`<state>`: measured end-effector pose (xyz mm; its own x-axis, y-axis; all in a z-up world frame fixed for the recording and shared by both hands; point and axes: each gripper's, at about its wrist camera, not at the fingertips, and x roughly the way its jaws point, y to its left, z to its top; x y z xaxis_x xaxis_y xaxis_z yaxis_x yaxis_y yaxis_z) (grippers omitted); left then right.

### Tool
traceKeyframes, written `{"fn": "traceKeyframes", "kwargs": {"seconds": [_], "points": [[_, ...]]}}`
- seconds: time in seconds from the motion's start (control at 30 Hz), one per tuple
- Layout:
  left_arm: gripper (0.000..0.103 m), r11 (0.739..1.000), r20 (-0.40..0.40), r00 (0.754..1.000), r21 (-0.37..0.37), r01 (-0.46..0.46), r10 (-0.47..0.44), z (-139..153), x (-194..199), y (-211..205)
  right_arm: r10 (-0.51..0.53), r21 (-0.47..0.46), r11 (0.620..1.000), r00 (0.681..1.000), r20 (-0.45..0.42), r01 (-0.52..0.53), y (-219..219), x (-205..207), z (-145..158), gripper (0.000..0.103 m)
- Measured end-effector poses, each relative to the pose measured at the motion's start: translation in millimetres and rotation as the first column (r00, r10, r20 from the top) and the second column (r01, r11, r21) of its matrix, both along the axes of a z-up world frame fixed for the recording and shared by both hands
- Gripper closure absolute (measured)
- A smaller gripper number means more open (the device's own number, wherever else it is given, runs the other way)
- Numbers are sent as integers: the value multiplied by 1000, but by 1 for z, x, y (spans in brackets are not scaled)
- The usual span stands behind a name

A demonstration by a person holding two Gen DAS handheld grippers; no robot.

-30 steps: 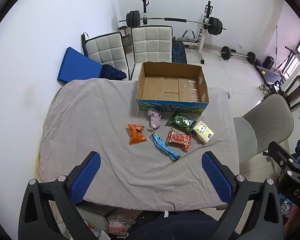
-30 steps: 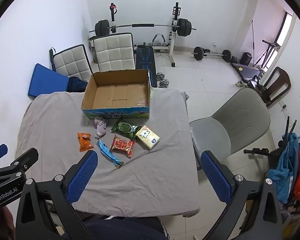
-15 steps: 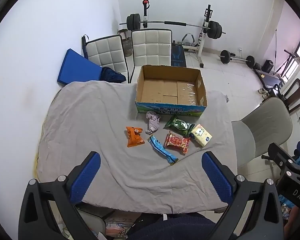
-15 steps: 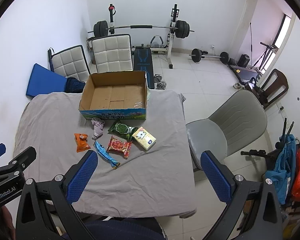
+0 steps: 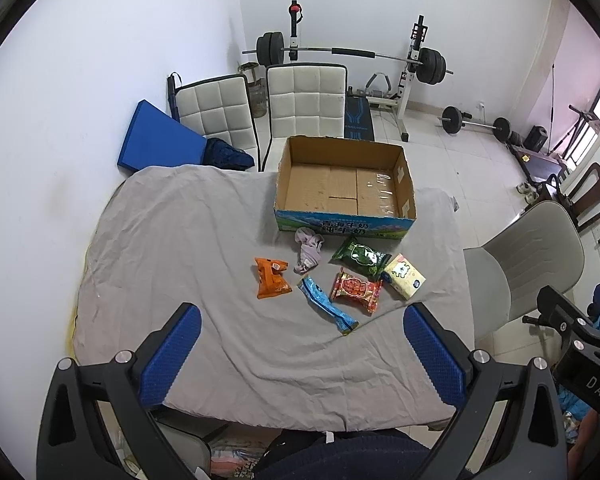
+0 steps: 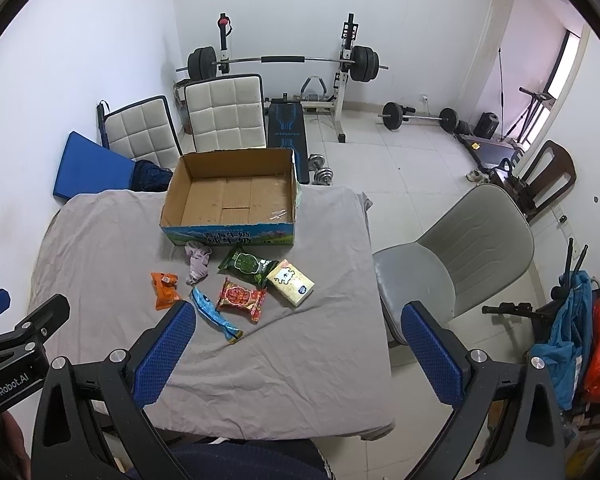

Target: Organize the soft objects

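A: Left wrist view first: where do the soft things lie from the left claw?
B: Ahead of it, in a cluster on the bench just in front of the cardboard box. That claw is wide and empty. The blue packet lies nearest, its long axis slanting away from the box toward the right finger.

A: Right wrist view?
B: The right claw is wide too, nothing in it. From here the cluster sits ahead and to the left, in front of the box; the blue packet lies just beyond its left finger. The left claw looks better centred.
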<state>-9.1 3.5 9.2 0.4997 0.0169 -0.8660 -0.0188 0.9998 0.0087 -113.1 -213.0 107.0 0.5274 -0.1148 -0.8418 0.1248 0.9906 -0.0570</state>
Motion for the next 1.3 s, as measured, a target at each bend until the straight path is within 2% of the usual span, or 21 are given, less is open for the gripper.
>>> {"fn": "traceKeyframes", "kwargs": {"seconds": [1.3], "points": [[0, 1000, 52, 999, 13, -7, 6, 12, -4, 13, 9, 14, 1000, 999, 51, -10, 12, -14, 15, 0]]}}
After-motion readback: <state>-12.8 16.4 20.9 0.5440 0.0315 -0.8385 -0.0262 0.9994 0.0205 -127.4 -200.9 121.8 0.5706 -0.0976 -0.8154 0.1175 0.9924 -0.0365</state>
